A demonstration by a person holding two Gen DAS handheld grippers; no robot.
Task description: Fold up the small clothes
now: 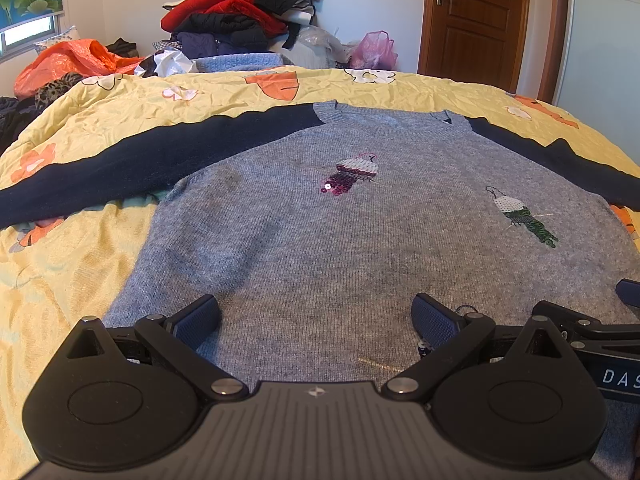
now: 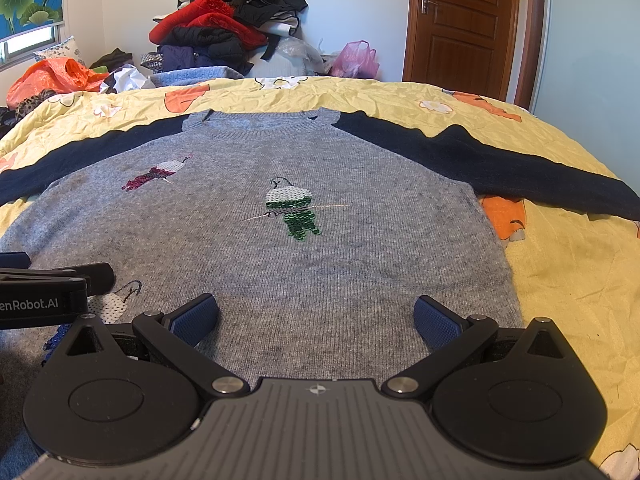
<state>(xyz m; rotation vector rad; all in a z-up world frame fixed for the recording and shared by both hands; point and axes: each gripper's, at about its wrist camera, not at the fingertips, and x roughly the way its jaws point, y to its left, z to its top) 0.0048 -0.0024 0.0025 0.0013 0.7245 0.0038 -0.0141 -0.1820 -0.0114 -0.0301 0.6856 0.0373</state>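
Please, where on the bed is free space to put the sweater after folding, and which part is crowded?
Free: the yellow quilt to the right of the grey sweater, below its dark right sleeve; also the quilt below the left sleeve, and the strip beyond the collar. Crowded: the clothes pile and bags behind the bed.

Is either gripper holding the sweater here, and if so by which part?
Nothing is held. The left gripper and right gripper are both open above the hem end of the grey sweater, which lies flat.
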